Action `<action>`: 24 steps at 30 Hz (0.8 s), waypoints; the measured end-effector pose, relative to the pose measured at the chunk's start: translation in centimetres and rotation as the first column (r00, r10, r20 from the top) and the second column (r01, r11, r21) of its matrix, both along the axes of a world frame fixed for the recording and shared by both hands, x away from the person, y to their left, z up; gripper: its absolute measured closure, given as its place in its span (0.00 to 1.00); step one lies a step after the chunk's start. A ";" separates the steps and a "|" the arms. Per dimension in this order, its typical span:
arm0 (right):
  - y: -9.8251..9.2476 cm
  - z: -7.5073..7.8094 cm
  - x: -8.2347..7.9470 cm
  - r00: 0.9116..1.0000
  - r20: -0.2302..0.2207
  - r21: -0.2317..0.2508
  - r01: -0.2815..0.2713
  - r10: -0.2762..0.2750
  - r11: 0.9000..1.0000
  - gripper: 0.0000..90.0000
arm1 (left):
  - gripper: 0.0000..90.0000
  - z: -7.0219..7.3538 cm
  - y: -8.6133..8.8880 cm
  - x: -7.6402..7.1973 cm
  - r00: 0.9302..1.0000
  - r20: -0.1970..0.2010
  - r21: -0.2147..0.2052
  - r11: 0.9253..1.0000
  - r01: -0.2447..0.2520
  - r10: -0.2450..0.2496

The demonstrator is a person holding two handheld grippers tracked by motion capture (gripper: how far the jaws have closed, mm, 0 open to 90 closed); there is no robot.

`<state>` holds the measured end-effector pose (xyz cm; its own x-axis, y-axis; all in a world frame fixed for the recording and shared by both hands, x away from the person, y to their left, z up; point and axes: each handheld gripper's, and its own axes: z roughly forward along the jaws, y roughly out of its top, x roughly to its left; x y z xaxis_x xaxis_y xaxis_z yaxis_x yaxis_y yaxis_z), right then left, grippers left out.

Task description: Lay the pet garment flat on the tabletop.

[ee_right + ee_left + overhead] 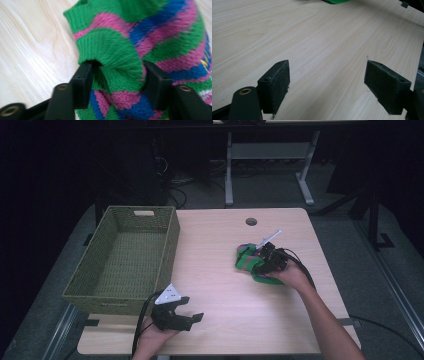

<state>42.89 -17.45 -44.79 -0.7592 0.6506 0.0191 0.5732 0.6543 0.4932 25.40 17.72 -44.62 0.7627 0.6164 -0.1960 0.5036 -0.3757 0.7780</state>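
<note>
Looking at a knitted garment [248,261] first: striped green, pink and blue, ribbed green edge, a bit of yellow at one side in the right gripper view, bunched in a heap on the right half of the surface [220,285], well apart from the basket. I see my right claw [263,261] down on the heap, tilted toward the surface, hand wrapped round its body from the near right, forearm coming in from the bottom right corner, cable looping off the back, grey plate sticking up at the far side. In the right gripper view a fold of the green ribbed knit [112,50] sits between the two black jaws, which stand apart with the fabric bulging between and over them; I cannot tell if the pads actually press on it, picture is soft. My left claw [192,318] is at the near left edge of the surface, held level and low, pointing right, jaws wide apart with nothing but bare wood between them in the left gripper view, a sliver of the green knit [336,1] at the far top edge. Woven olive basket [165,255] stands on the far left, just beside the left claw. Round cable hole [251,221] sits in the surface beyond the knit. Nothing lies between the claws.
</note>
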 end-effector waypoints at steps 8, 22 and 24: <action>1.1 0.1 -0.7 0.993 0.114 -0.141 -0.010 0.026 0.990 0.79 | 0.22 0.1 0.1 -0.1 1.000 0.005 -0.003 1.000 -0.004 0.004; -2.8 4.2 -0.7 0.993 0.043 0.165 0.100 -0.108 0.981 0.83 | 0.22 0.1 0.2 0.1 1.000 0.001 -0.008 1.000 -0.008 0.008; -3.0 4.9 -1.4 0.995 0.037 0.192 0.088 -0.096 0.977 0.83 | 0.23 0.1 0.1 0.1 1.000 0.001 -0.007 1.000 -0.009 0.009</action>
<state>41.53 -20.49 -39.87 -0.6992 0.7055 0.1158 0.6007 0.4919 0.6303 25.47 17.85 -44.54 0.7574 0.6216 -0.1998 0.5060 -0.3655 0.7813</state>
